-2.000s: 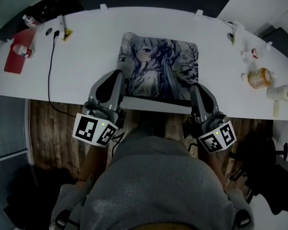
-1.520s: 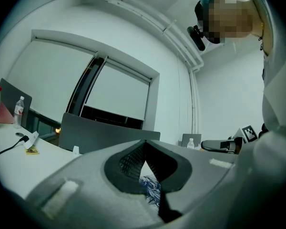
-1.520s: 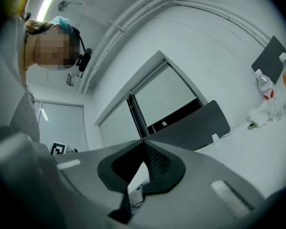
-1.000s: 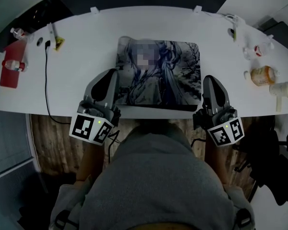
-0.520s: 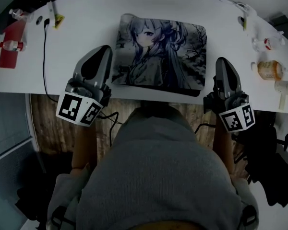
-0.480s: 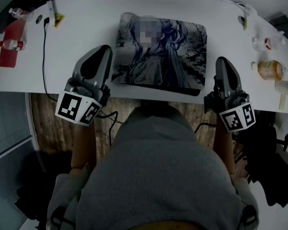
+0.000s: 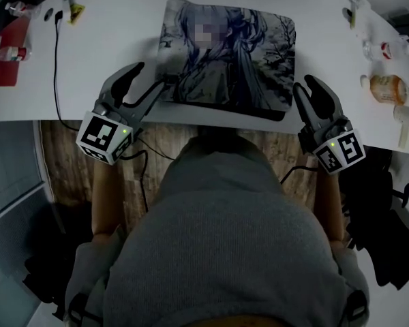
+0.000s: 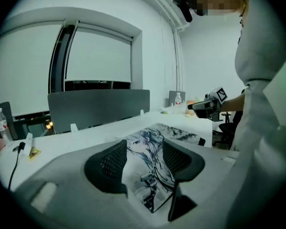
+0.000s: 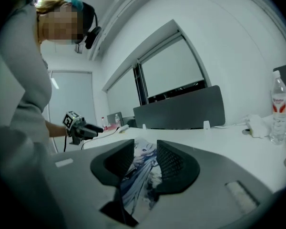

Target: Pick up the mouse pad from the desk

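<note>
Mouse pad (image 7: 238, 53): flat on the white desk (image 7: 109, 53), printed side up, near edge close along the desk's front edge, straight ahead of the person.

Left gripper (image 7: 155, 73): at the pad's near-left corner, low over the desk. Jaws just been opening, now spread wide, one out over bare desk and the other at the pad's left edge. In the left gripper view, that corner of the pad lying in the gap between the two ribbed pads, neither of them pressed on it. Nothing held.

Right gripper (image 7: 305, 84): at the near-right corner, just beside the pad's right edge. Jaws also just been opening, but only to a narrow gap, much less than the left pair. In the right gripper view, a strip of the print and the pad's dark corner showing through the gap. No clamp on it; cannot tell whether a jaw touches the edge.

Both grippers aimed away from the person across the desk, marker cubes nearest the body and out past the desk's front edge.

Elsewhere on the desk, well apart from the pad — a black cable (image 7: 54, 67) on the left, an orange bottle (image 7: 387, 87) on the right.
</note>
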